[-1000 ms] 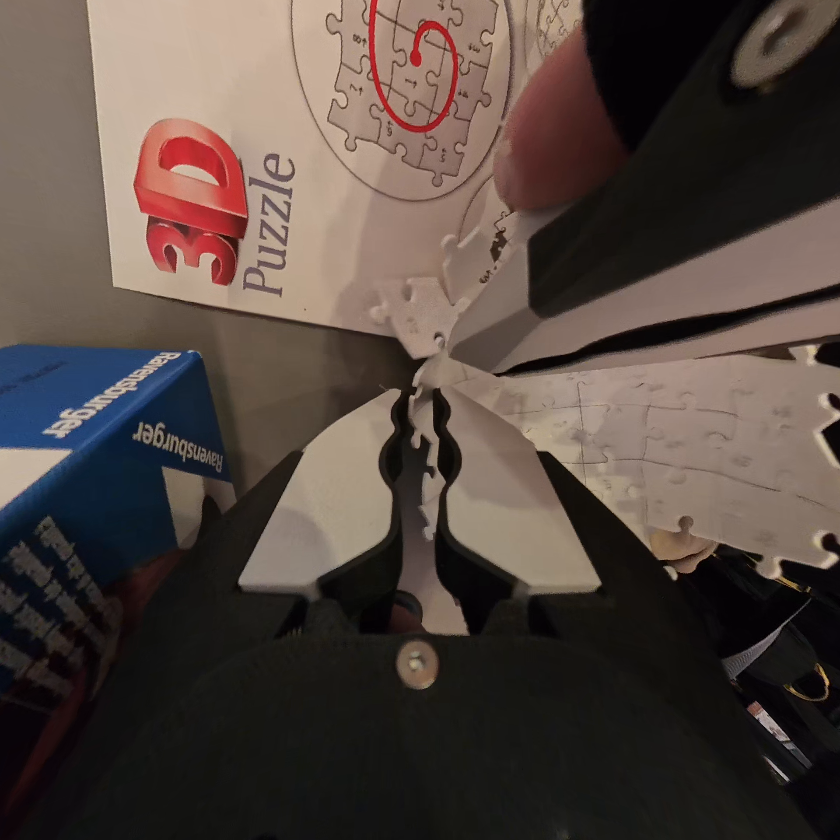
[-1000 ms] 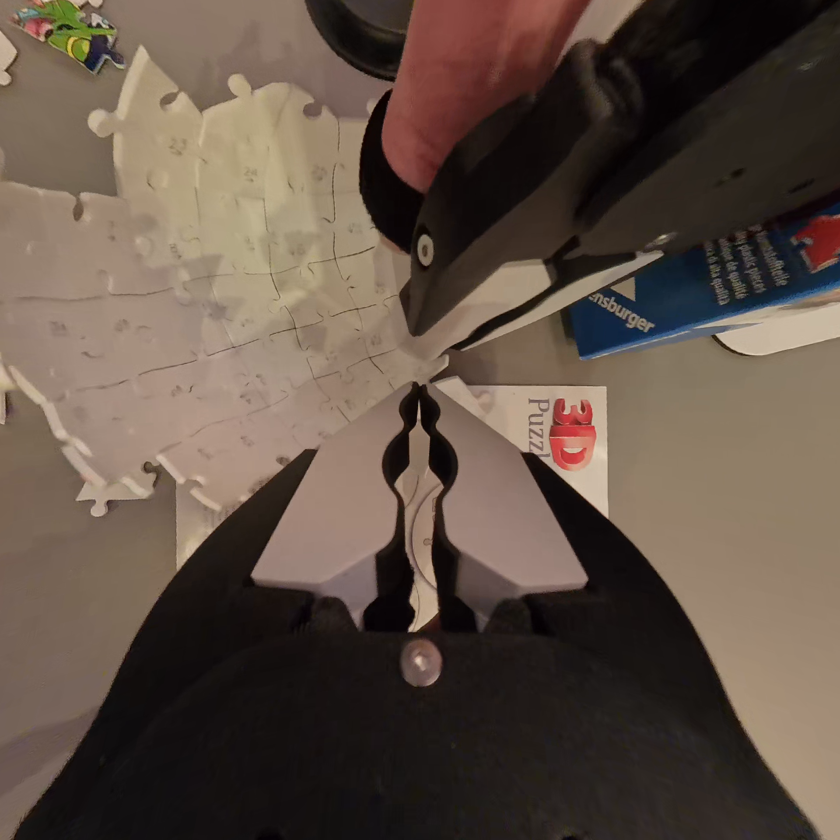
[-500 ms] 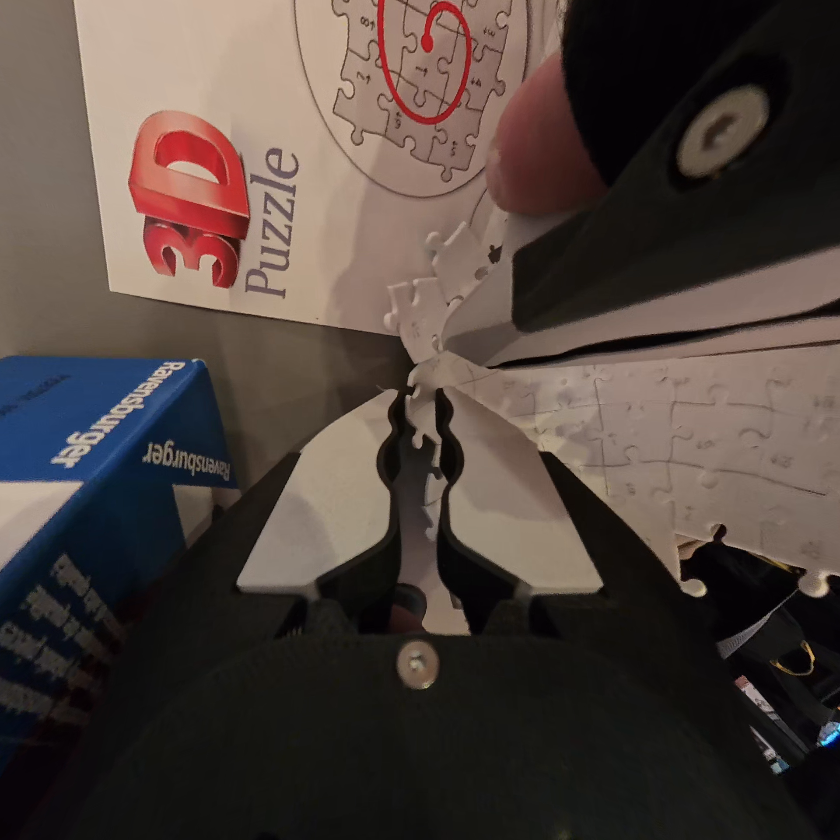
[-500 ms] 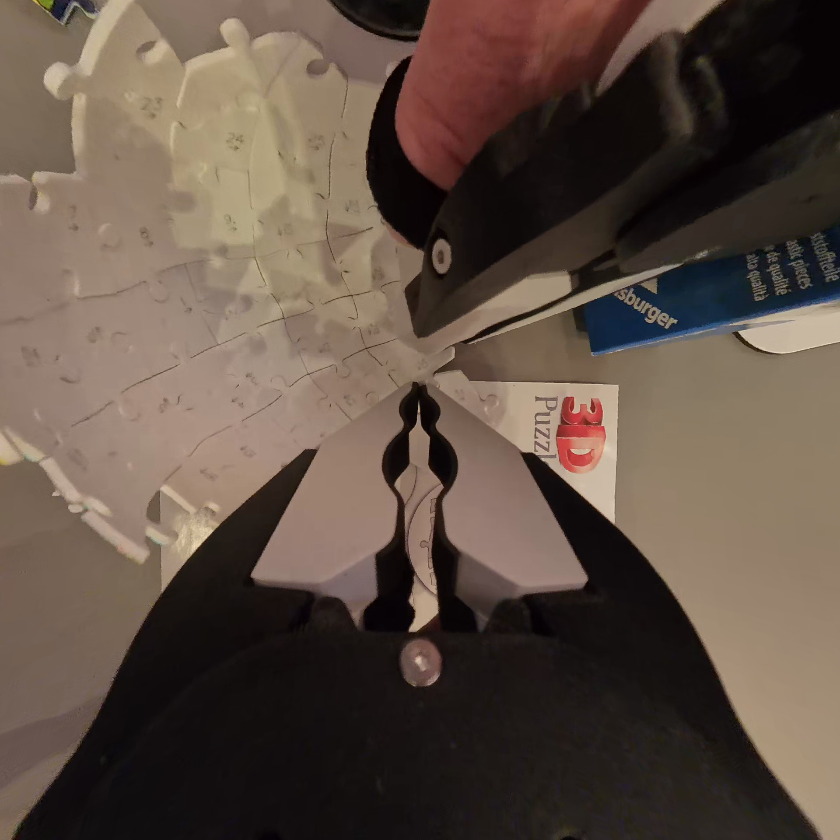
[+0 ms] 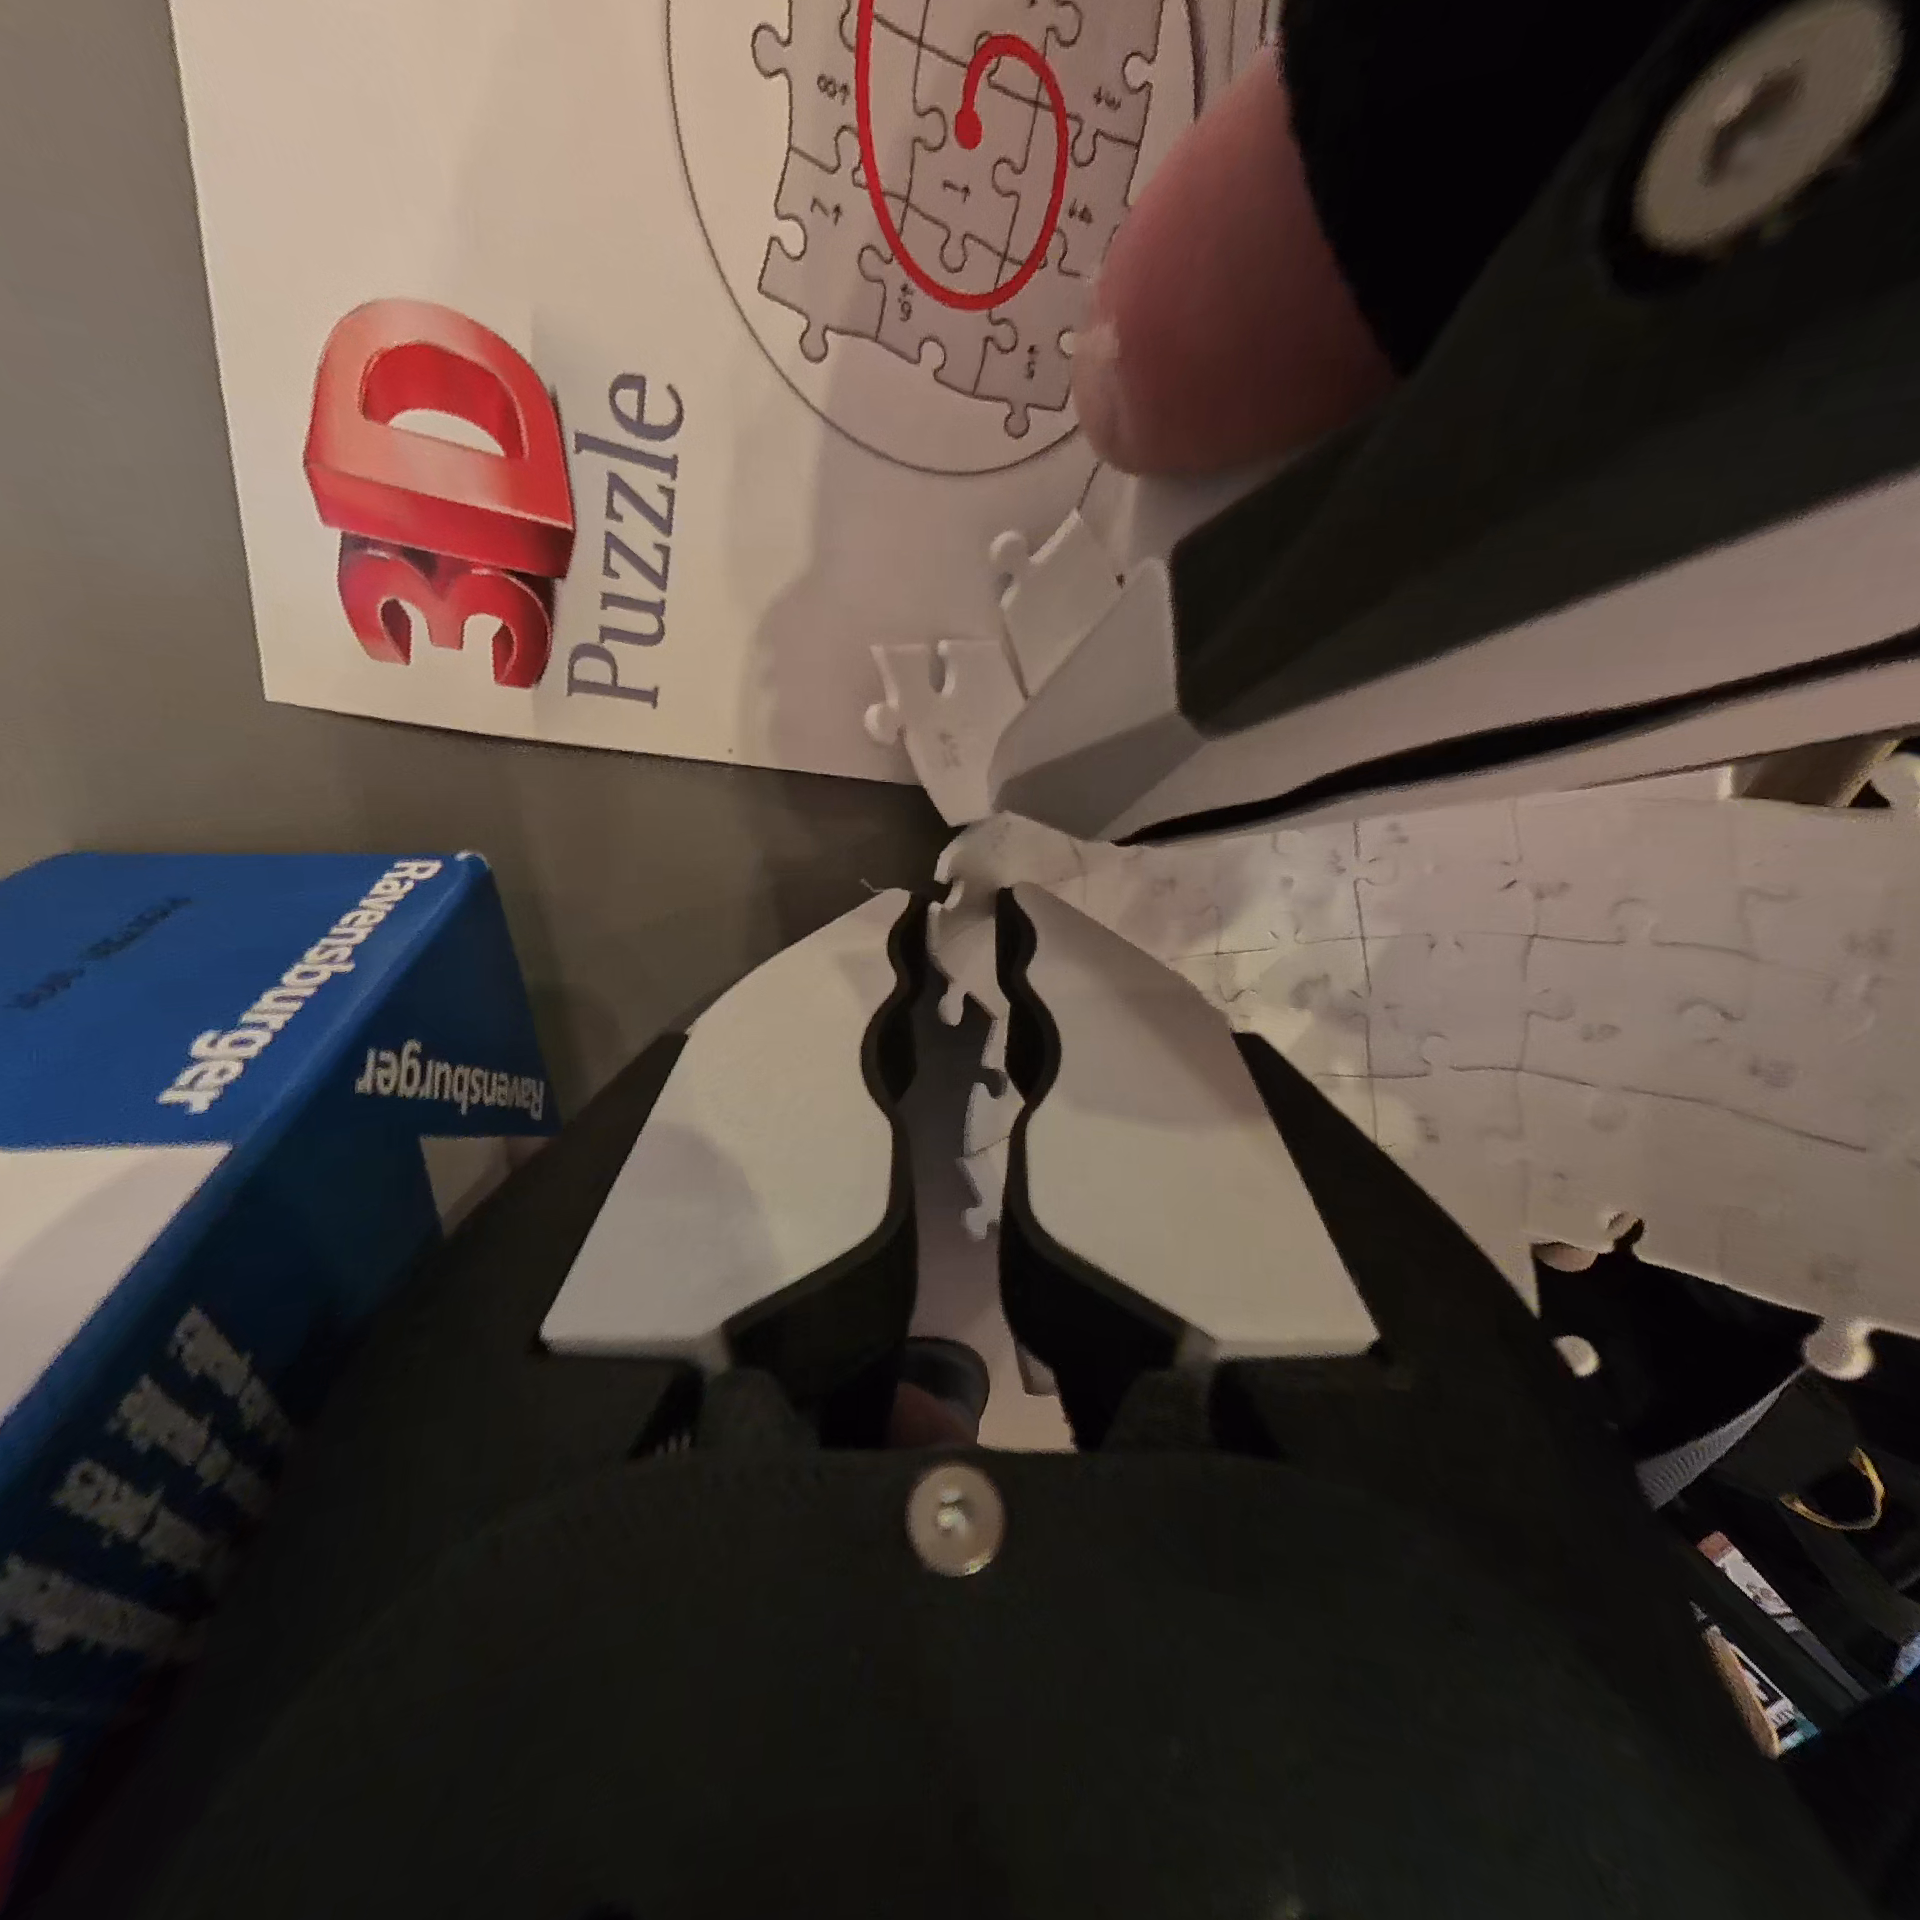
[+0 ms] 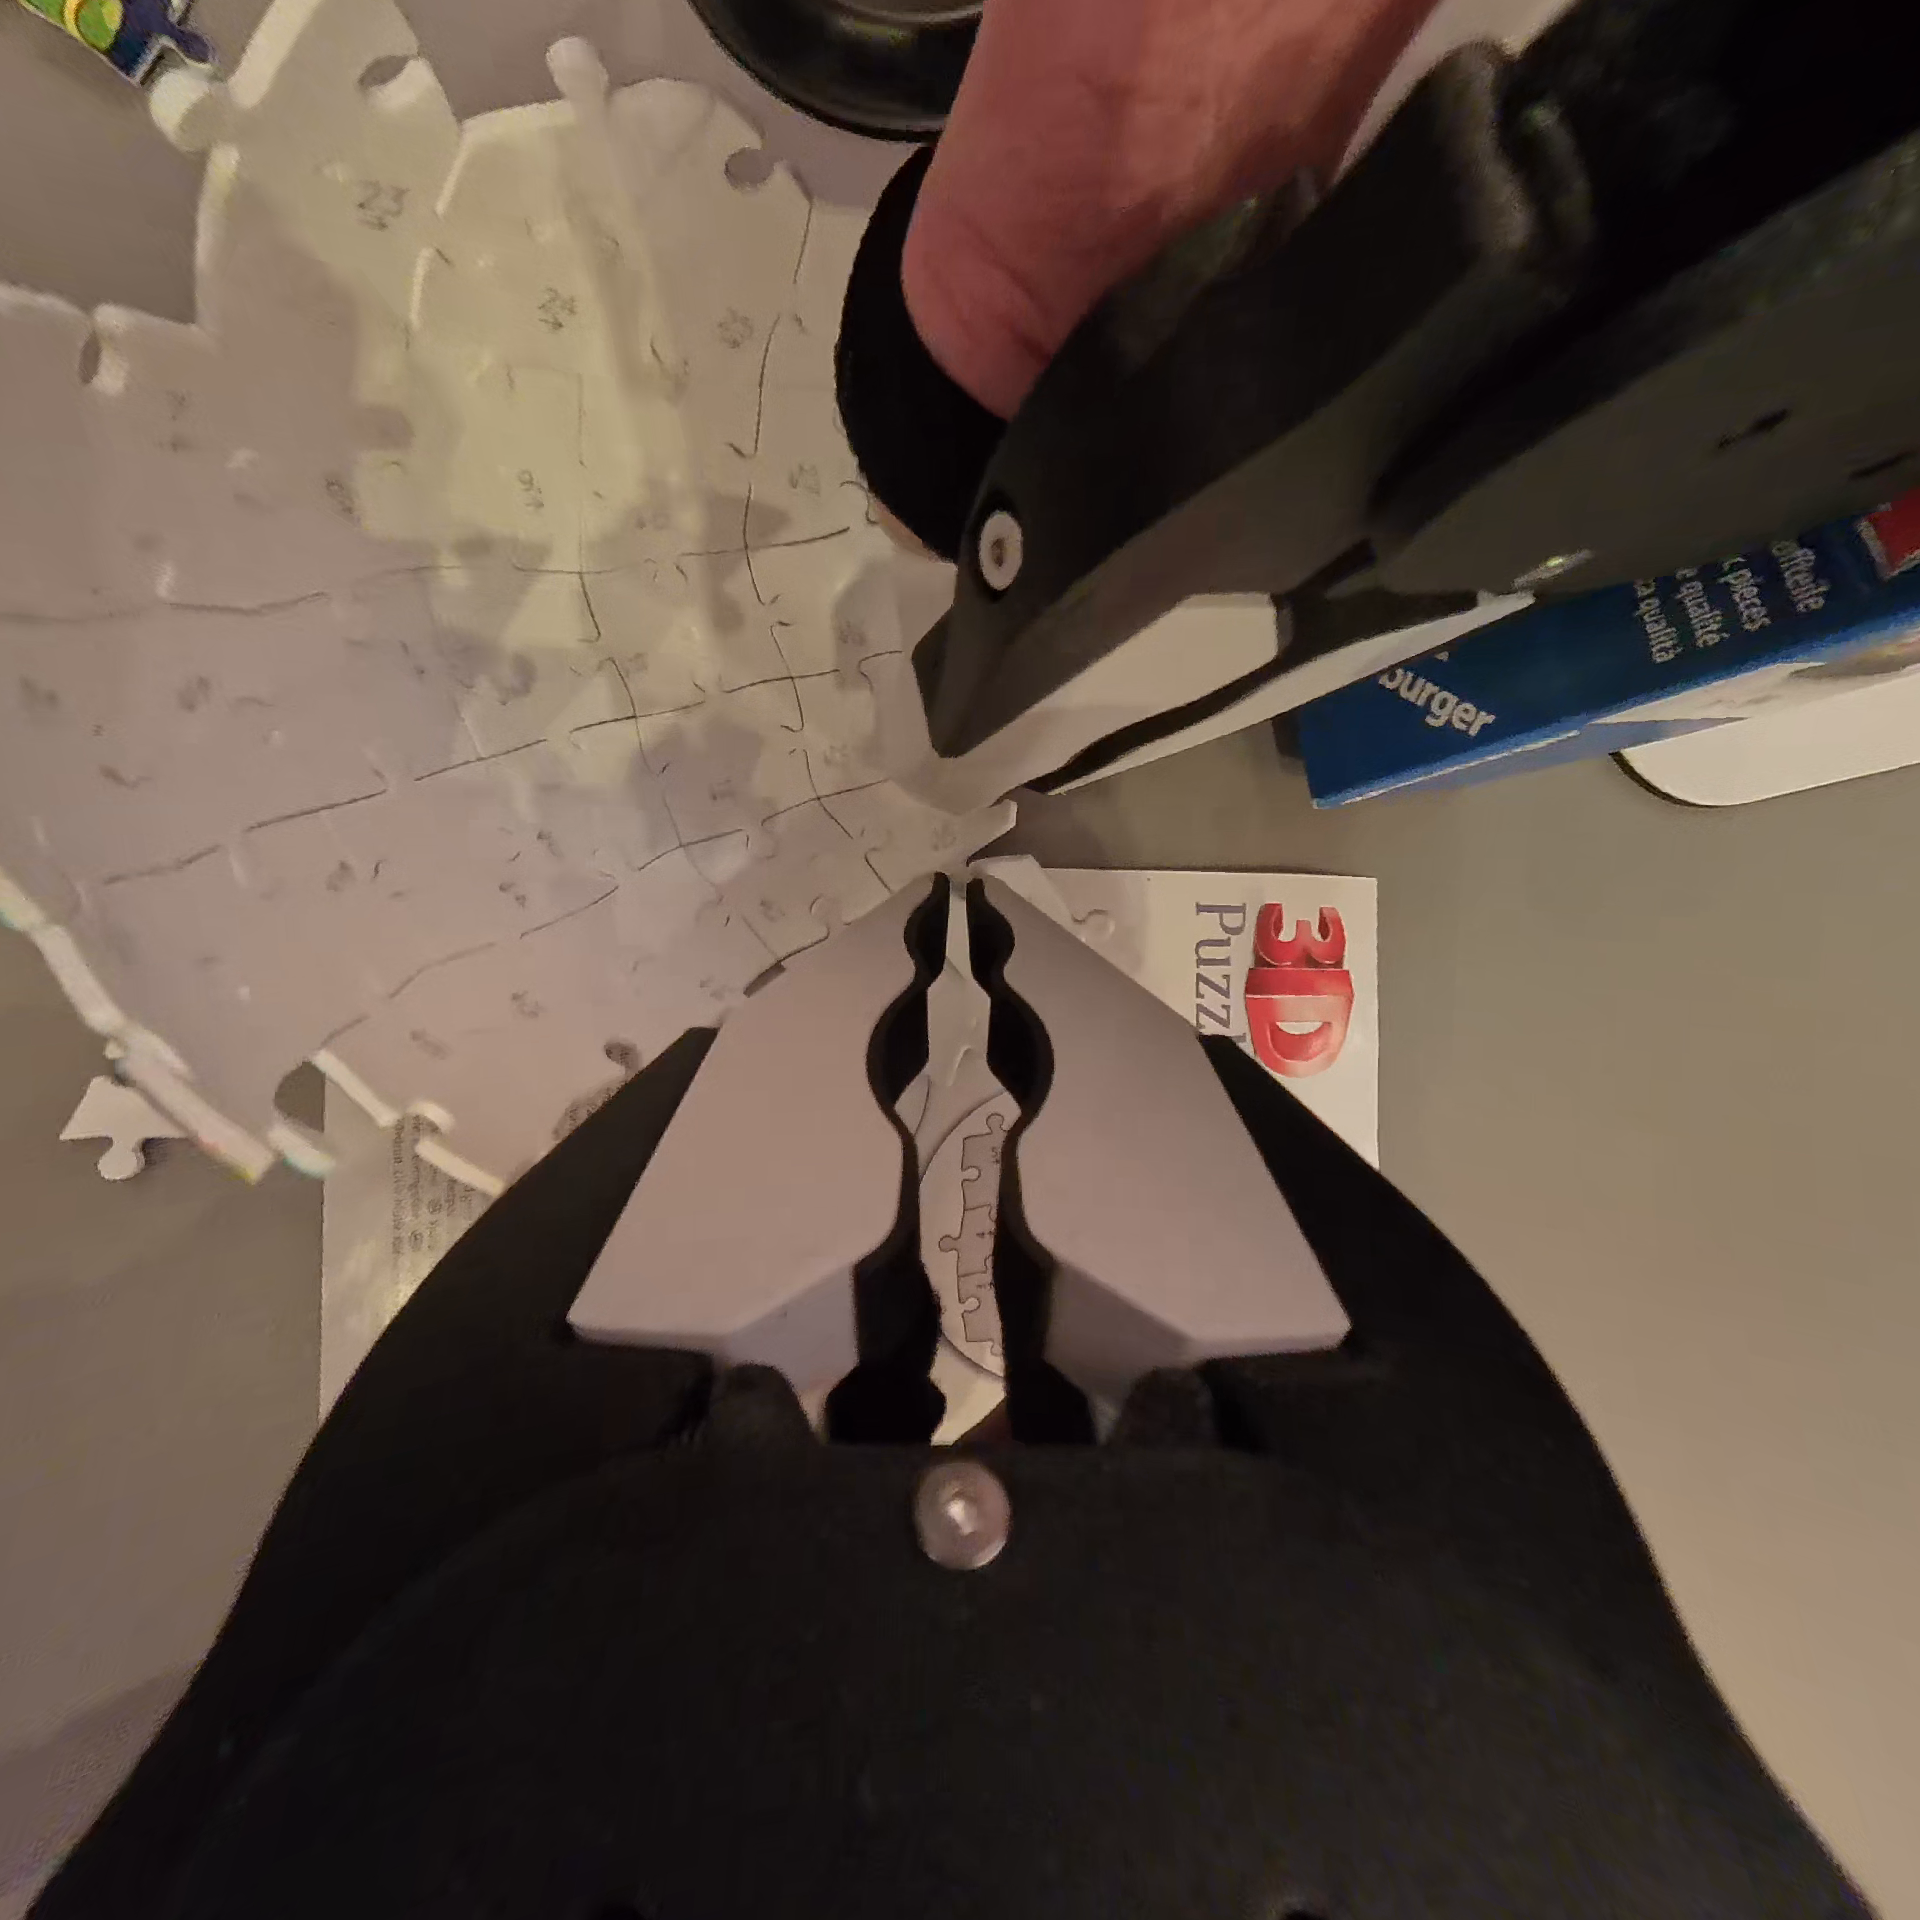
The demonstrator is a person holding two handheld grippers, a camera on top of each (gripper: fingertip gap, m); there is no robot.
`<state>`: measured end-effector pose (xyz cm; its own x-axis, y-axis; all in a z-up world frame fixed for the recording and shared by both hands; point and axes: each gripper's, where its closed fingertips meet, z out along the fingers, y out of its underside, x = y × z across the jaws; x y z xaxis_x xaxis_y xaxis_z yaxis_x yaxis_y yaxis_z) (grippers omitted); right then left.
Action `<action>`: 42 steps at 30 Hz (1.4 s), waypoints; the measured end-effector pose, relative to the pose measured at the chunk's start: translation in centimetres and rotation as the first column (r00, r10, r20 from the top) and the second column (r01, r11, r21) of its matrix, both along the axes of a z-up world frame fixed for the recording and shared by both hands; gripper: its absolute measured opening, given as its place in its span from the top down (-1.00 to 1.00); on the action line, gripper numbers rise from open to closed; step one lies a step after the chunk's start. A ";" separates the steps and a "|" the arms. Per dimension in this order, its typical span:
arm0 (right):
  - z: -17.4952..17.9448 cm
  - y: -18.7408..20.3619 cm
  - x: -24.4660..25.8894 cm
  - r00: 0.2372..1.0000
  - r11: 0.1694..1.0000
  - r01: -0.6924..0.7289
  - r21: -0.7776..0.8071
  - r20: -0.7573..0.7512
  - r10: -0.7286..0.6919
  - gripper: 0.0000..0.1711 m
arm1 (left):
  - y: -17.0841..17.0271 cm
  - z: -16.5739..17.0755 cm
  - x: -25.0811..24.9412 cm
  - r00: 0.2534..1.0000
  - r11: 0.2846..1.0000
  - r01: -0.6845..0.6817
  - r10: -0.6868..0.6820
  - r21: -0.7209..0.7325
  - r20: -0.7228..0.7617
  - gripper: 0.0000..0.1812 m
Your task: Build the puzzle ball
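Observation:
A curved sheet of joined white puzzle pieces (image 5: pixel 1558 1039), back side showing, hangs between both grippers. My left gripper (image 5: pixel 961 904) is shut on its corner edge. My right gripper (image 6: pixel 956 883) is shut on a short strip of white pieces (image 5: pixel 940 707), seen edge-on between its fingers (image 6: pixel 954 987). The two gripper tips almost touch where the strip meets the sheet's corner (image 6: pixel 966 821). The sheet (image 6: pixel 416 727) fills the left of the right wrist view. The right gripper (image 5: pixel 1003 805) enters from the upper right in the left wrist view, and the left gripper (image 6: pixel 951 753) does the same in the right wrist view.
A white instruction sheet (image 5: pixel 520 312) with a red logo lies on the grey table below the grippers (image 6: pixel 1299 987). A blue puzzle box (image 5: pixel 208 1039) sits to the left (image 6: pixel 1558 665). A black round object (image 6: pixel 852 62), coloured pieces (image 6: pixel 135 31) and a loose white piece (image 6: pixel 104 1127) lie around. Only a small space, under 4 cm, lies between the two pairs of fingers.
Both grippers stay shut. The puzzle sheet has tilted and come nearer the right camera. The strip in the right gripper has shifted slightly against the sheet's corner.

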<state>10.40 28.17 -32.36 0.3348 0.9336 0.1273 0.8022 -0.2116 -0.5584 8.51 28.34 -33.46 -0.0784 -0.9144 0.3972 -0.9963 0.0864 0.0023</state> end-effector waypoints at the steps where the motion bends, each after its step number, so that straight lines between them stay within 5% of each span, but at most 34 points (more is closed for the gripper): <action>1: 0.1 0.0 -0.1 1.000 1.000 -0.003 0.006 -0.001 0.003 0.99 | 0.0 0.0 0.0 1.000 1.000 0.002 -0.002 0.001 0.001 0.87; 42: 1.7 -0.7 0.6 0.984 0.999 0.034 0.010 -0.176 -0.031 1.00 | 0.0 -0.1 0.6 0.997 1.000 0.003 -0.001 -0.026 0.075 0.88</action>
